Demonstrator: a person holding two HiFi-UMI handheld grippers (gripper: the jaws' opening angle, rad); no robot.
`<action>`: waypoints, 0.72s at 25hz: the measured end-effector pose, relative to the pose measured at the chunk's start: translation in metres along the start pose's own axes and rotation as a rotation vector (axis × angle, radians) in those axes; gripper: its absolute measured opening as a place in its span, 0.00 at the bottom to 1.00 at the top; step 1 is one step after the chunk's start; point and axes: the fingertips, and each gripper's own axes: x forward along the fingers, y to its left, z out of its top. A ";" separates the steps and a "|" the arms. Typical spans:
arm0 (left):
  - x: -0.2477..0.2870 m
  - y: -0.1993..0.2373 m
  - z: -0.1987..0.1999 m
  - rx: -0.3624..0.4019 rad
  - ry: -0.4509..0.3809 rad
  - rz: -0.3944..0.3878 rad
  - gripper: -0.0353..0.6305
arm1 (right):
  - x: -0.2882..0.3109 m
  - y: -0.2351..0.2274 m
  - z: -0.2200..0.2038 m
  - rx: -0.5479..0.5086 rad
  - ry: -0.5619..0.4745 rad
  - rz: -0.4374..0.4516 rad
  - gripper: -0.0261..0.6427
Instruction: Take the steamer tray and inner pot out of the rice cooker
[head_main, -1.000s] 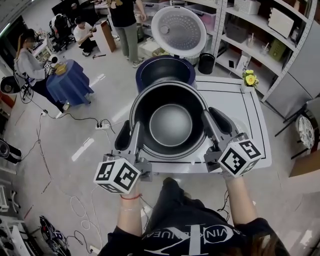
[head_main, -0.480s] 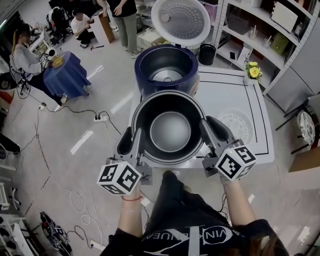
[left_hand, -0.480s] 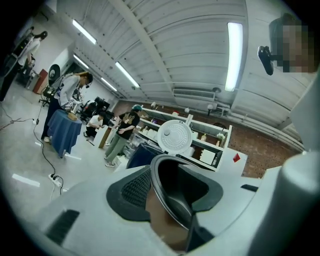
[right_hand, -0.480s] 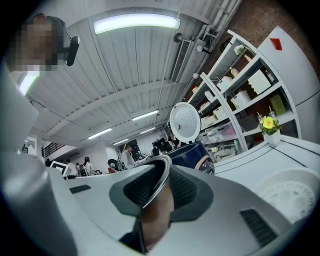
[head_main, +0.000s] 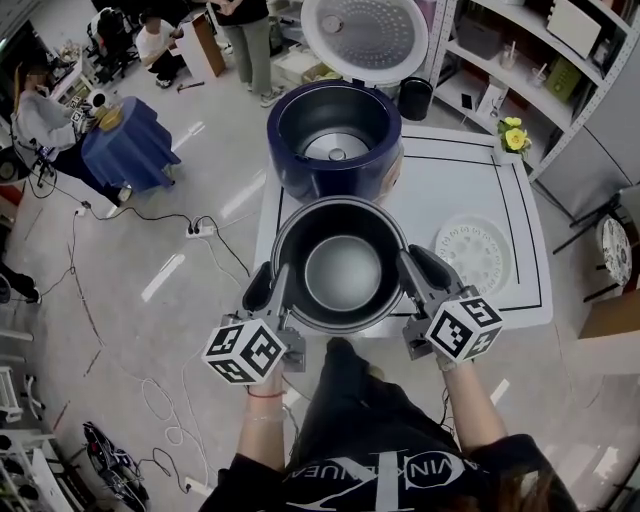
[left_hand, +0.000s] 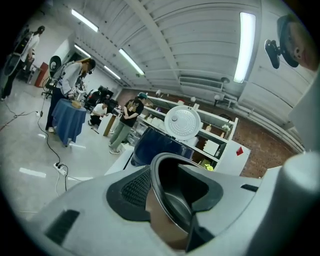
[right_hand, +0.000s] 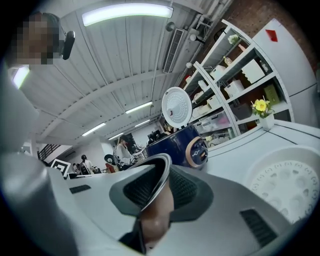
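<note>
Head view: left gripper and right gripper each pinch the inner pot by opposite rims between their jaws, seemingly just above the surface, beside the rice cooker.

The inner pot has lowered, uncovering the cooker.

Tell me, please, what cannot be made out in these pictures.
- Underside of the dark round metal inner pot: head view, hidden by the pot itself, so whether it touches the white table is unclear.
- Print on the navy round rice cooker panel: right gripper view, too small.
- White round steamer tray: right gripper view, cut off by the edge.
</note>
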 end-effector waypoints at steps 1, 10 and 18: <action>0.002 0.002 -0.003 -0.003 0.011 0.001 0.29 | 0.001 -0.003 -0.004 0.009 0.008 -0.007 0.15; 0.021 0.010 -0.017 -0.004 0.072 -0.007 0.29 | 0.007 -0.022 -0.024 0.052 0.049 -0.049 0.16; 0.030 0.008 -0.016 0.006 0.074 -0.020 0.29 | 0.010 -0.029 -0.020 0.032 0.052 -0.051 0.16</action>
